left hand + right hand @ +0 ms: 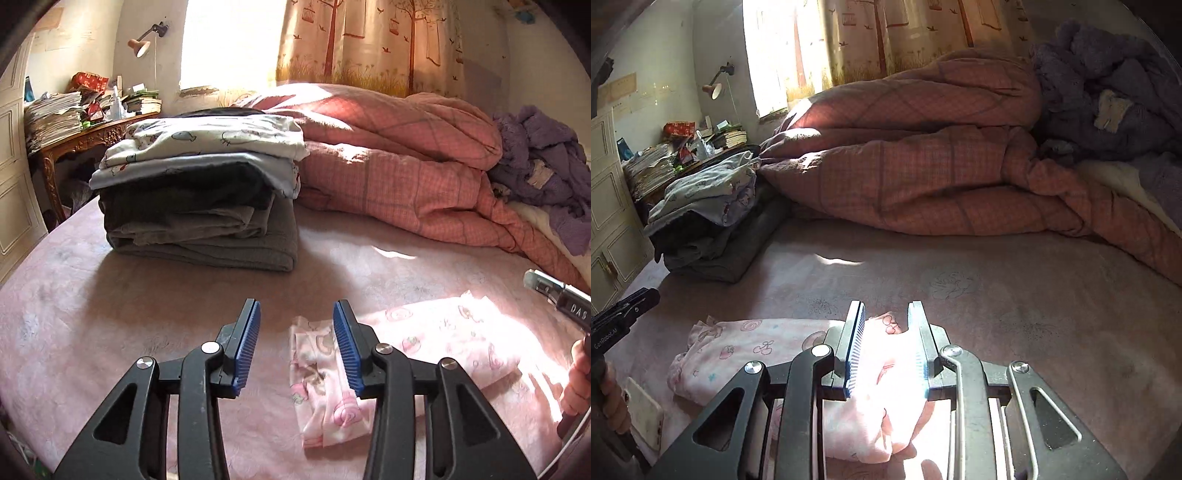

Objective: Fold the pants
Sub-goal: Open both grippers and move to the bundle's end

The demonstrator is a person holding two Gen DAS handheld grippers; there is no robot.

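The pink printed pants (436,332) lie on the pink bed sheet (110,314), sunlit at their right end. In the left wrist view my left gripper (297,306) stands open over their left end; its right finger overlaps the cloth and its pads press on nothing. In the right wrist view my right gripper (886,306) is shut on a bunched fold of the pants (757,343). The bright cloth fills the gap between its blue pads and hangs below them. The rest of the pants stretches left across the sheet.
A stack of folded clothes (199,206) sits at the far left of the bed. A rumpled pink quilt (406,166) and a purple blanket (546,166) fill the back. A cluttered desk (74,122) stands beyond the bed. A hand holds a phone (646,413) at the lower left.
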